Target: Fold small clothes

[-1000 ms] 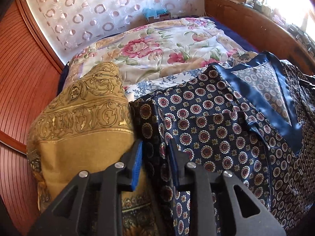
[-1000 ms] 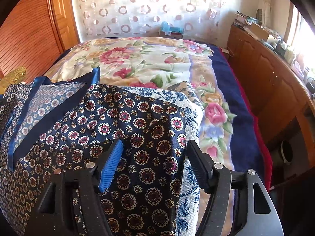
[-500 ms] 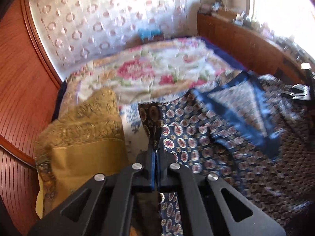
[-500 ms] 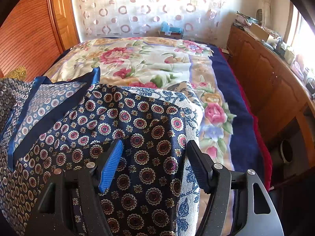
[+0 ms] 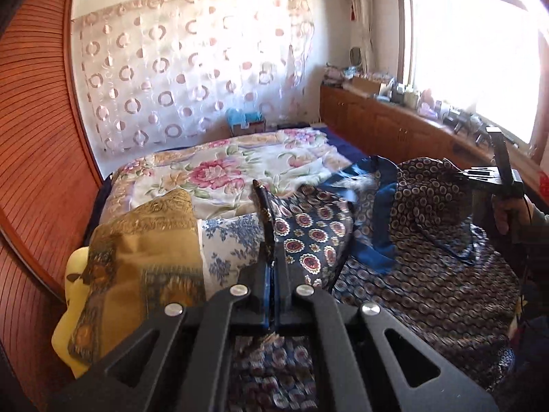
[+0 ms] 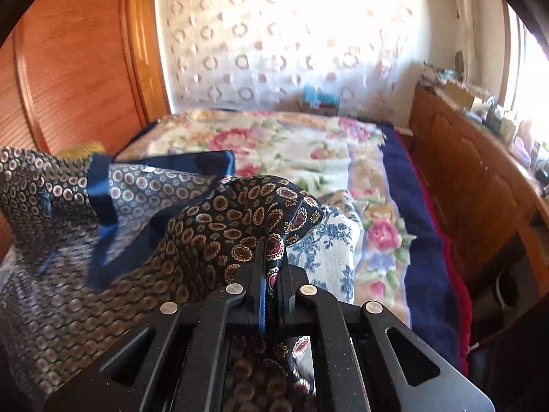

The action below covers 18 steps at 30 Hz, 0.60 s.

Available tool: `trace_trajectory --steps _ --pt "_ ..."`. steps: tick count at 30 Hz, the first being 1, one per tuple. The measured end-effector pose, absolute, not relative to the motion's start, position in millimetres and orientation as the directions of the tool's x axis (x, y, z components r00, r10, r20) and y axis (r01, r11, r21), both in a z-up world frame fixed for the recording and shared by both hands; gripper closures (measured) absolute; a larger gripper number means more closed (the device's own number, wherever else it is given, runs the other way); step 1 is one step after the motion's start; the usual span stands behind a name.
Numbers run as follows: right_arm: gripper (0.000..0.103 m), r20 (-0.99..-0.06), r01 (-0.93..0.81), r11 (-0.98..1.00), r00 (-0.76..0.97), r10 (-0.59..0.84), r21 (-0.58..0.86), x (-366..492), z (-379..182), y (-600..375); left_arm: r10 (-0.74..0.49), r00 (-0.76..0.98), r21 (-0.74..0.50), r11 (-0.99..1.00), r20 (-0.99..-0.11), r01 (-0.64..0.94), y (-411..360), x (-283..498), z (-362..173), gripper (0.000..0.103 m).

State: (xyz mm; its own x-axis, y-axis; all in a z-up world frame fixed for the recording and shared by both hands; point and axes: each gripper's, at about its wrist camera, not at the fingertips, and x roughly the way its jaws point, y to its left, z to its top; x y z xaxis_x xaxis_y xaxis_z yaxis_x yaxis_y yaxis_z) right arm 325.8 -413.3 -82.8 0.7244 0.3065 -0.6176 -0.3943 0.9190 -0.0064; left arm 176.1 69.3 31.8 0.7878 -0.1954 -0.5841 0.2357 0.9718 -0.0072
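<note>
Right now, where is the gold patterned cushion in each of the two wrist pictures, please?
Left wrist view: the gold cushion fills the lower left, beside the blue-and-white floral cloth.
Right wrist view: only a small gold corner shows at the left edge, behind the raised navy shirt.
Shared landmark: the blue box at the far end of the bed.

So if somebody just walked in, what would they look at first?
Probably the dark blue patterned garment, bunched up in the middle of the bed, with the left claw and the right claw each shut on a pinch of it. Behind it spreads the big flowery blanket, and a mustard gold cloth sits at the left by the wooden wall.
</note>
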Motion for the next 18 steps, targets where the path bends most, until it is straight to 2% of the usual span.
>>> trace_trajectory --steps 7,18 --pt "0.102 -0.567 -0.423 0.906 0.749 0.343 -0.009 231 -63 -427 -0.205 0.826 -0.059 0.977 -0.525 0.205 89 85 24 0.103" --pt "0.102 -0.636 -0.382 0.924 0.707 0.309 0.024 120 -100 -466 -0.177 0.793 -0.111 0.984 -0.583 0.137 101 -9 -33 0.103"
